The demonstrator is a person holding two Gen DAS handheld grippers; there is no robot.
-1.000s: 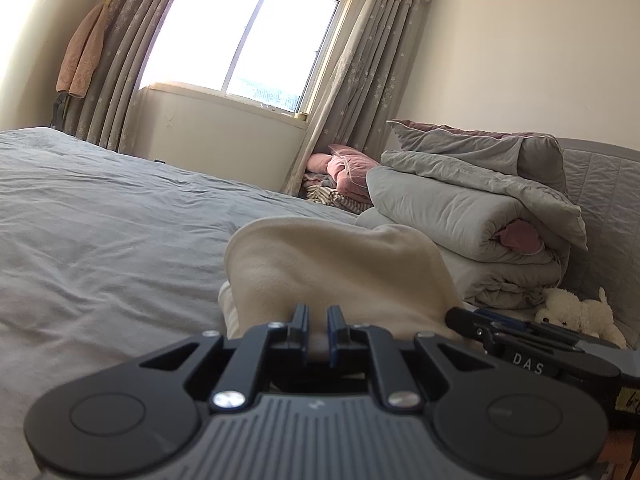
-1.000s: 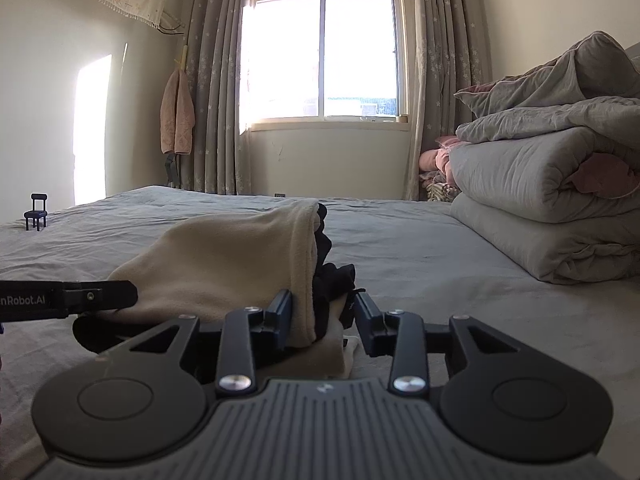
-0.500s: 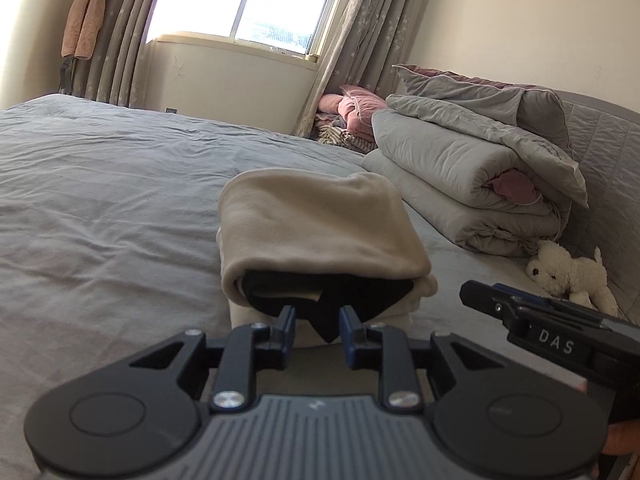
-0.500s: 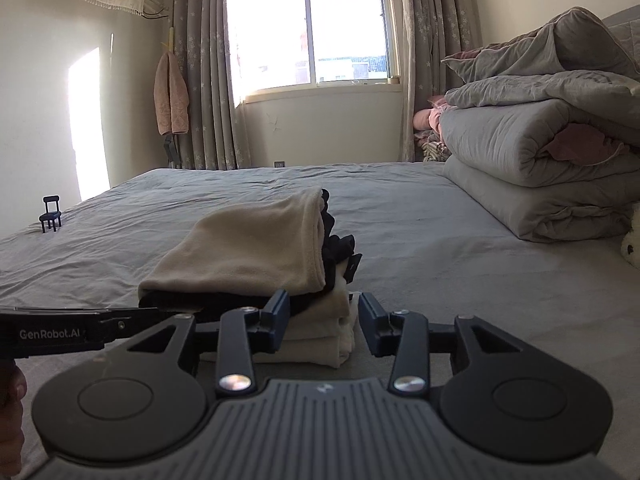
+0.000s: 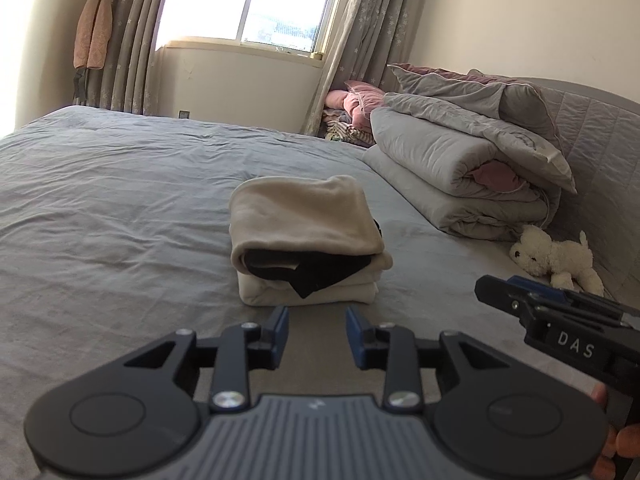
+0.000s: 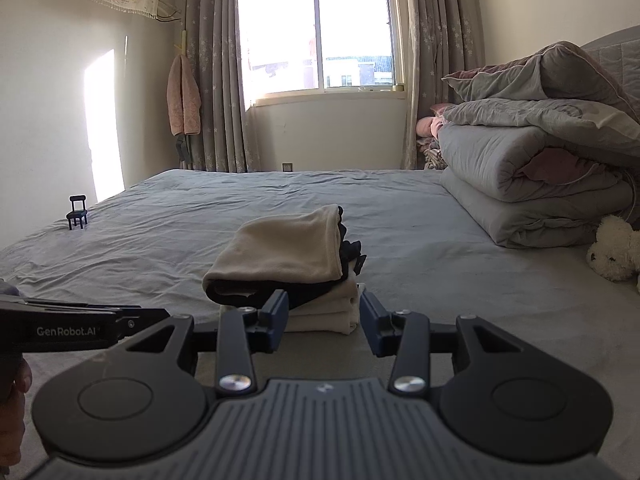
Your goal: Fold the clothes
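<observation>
We see a small stack of folded clothes lying on the grey bed sheet, a beige fleece piece on top, a black garment in the middle with a corner poking out, and cream folded layers beneath. From the left wrist view the stack sits at twelve o'clock, just beyond the left tongs, whose jaws are opening with nothing between them, only bare sheet. The right tongs also stand apart and empty (their left finger overlaps the stack's near edge in the picture, yet does not press on it), with the stack at about eleven o'clock of them. In the left view the right tongs' black body enters at three o'clock. A rolled grey quilt pile lies at two o'clock, a white plush dog near its foot. A tiny black toy chair stands on the bed at nine o'clock in the right view.
</observation>
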